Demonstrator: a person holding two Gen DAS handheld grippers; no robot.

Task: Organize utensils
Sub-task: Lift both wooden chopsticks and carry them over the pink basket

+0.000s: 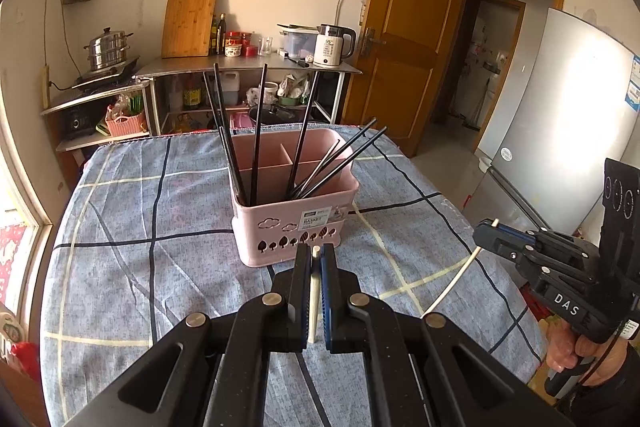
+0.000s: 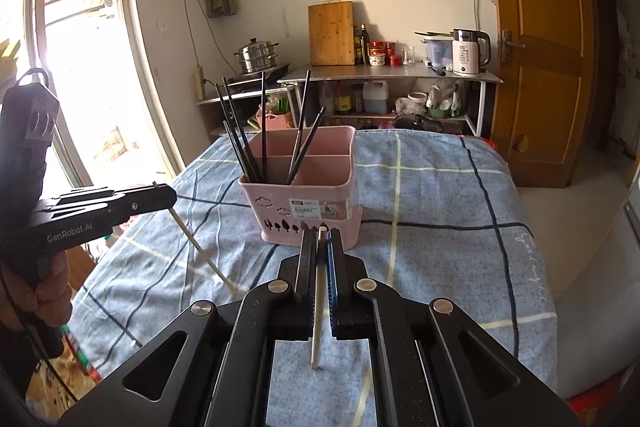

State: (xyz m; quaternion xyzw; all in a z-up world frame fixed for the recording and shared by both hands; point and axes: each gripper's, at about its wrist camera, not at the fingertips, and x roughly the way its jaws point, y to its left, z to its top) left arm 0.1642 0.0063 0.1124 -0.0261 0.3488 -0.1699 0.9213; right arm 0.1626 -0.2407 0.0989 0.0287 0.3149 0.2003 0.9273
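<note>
Left gripper [image 1: 315, 254]: jaws clamped on white chopstick [image 1: 314, 301], stick upright between pads
Right gripper [image 2: 322, 235]: jaws clamped on second white chopstick [image 2: 319, 301], lower end hanging below pads over blue checked cloth [image 2: 440, 211]
Pink basket [image 1: 294, 201]: just ahead of both grippers' tips, on cloth, not touching
Black chopsticks [image 1: 259, 131]: standing tilted in basket's compartments, beyond fingertips

The lower ends of the black chopsticks [image 1: 260, 131] are hidden inside the pink basket [image 1: 288, 219], whose label [image 1: 316, 221] print is too small to read beyond "BASKET". The left gripper [image 1: 316, 255] covers the middle of its white chopstick [image 1: 313, 307]. The right hand [image 1: 568, 351] is cut off by the frame edge.
</note>
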